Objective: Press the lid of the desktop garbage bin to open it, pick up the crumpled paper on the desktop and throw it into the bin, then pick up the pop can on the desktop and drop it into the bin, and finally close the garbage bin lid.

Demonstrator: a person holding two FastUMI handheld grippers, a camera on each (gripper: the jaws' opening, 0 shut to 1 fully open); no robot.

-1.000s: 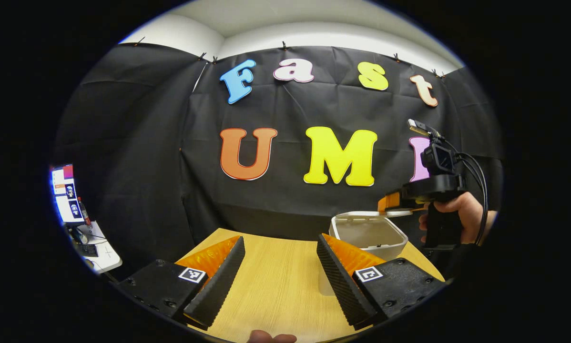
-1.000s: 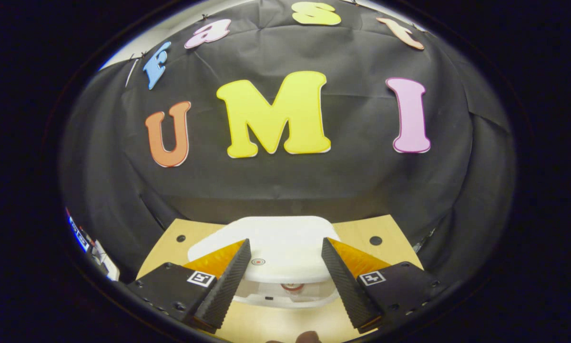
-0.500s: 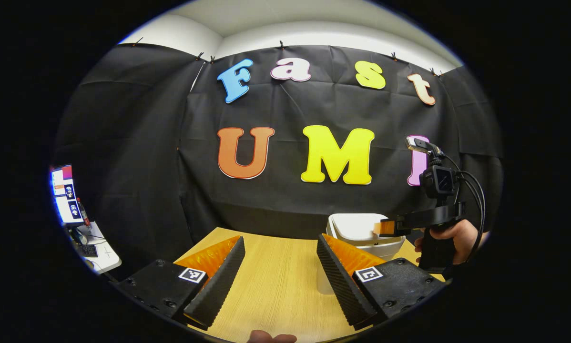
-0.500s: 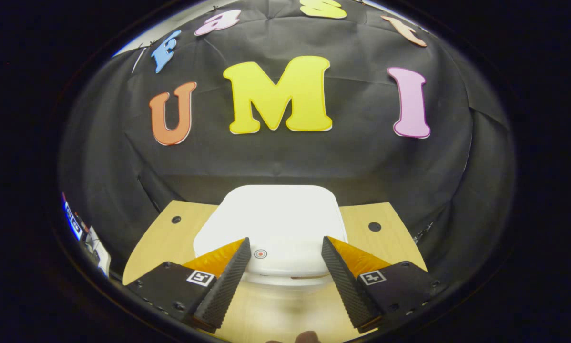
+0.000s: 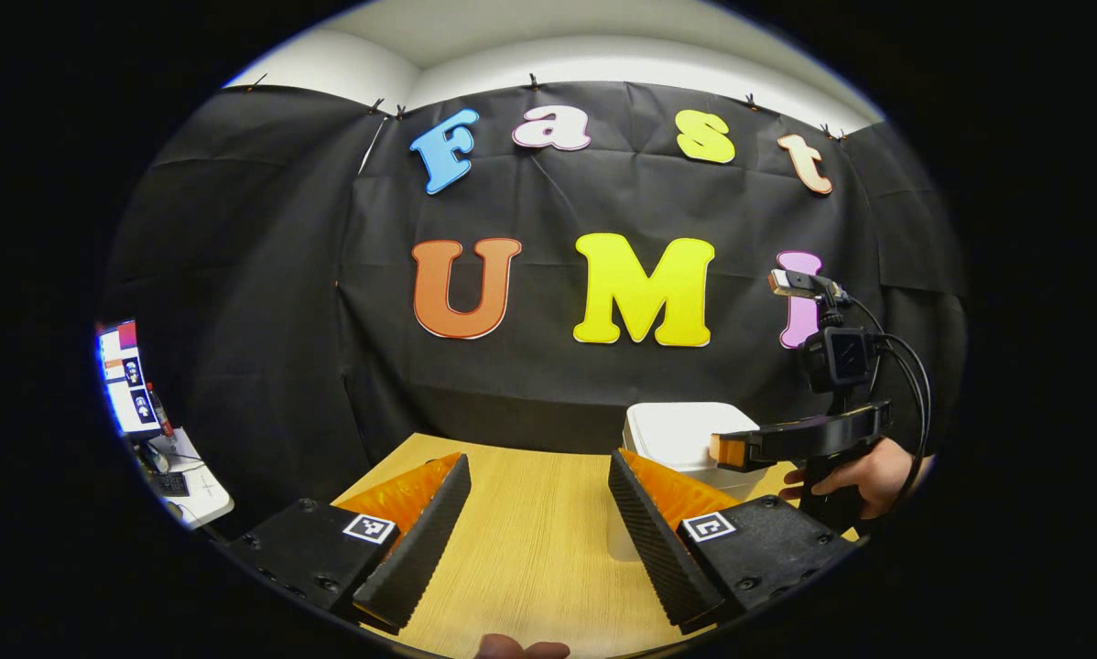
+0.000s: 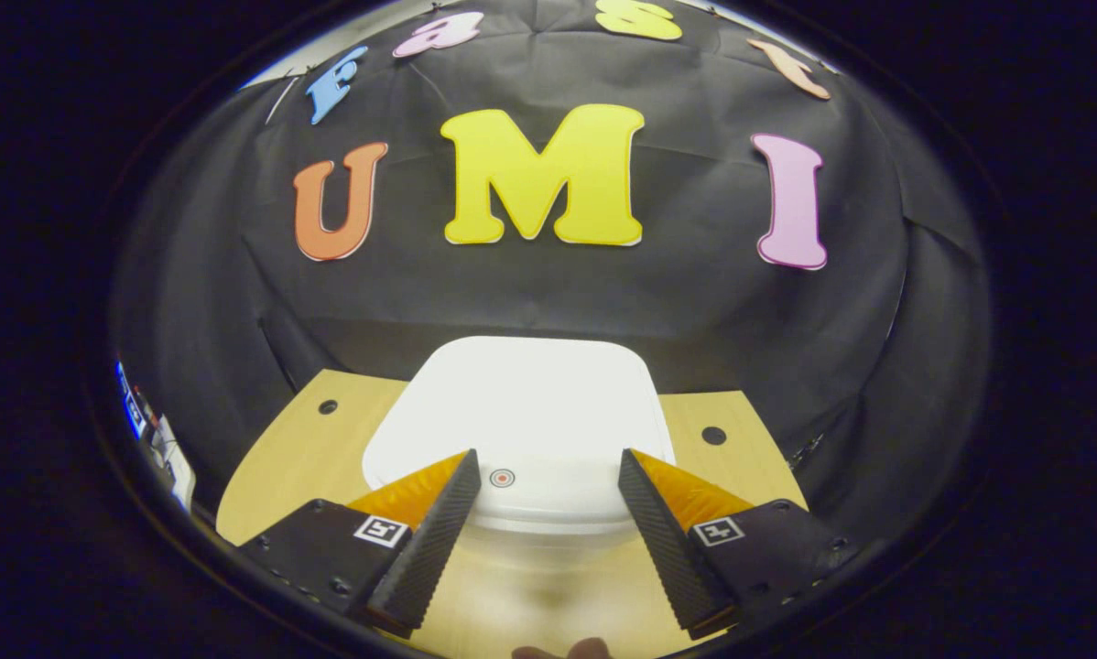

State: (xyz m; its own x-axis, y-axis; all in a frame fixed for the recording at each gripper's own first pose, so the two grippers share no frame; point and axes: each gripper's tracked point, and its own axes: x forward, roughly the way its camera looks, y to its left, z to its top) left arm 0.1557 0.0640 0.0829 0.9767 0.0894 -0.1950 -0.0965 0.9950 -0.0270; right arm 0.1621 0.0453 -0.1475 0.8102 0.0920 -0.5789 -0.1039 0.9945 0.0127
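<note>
The white desktop bin (image 5: pixel 681 430) stands at the far right of the wooden table (image 5: pixel 530 549), its lid down. In the right gripper view the flat white lid (image 6: pixel 530 403) lies shut, with a small red ring mark (image 6: pixel 502 477) near its front edge. My right gripper (image 6: pixel 548 456) is open, its fingertips just over the lid's front edge on either side of that mark. In the left gripper view that right gripper (image 5: pixel 727 448) hovers level above the bin, held by a hand (image 5: pixel 864 476). My left gripper (image 5: pixel 537 465) is open and empty over the table, left of the bin.
Two round holes (image 6: pixel 328 406) (image 6: pixel 713 436) sit in the tabletop on either side of the bin. The black cloth wall rises just behind the bin. A side desk with a lit screen (image 5: pixel 127 375) stands far left, off the table.
The bin lid, raised a second ago, has come down flat and shut. The right gripper lowered with it to just above the lid. The left gripper has hardly moved.
</note>
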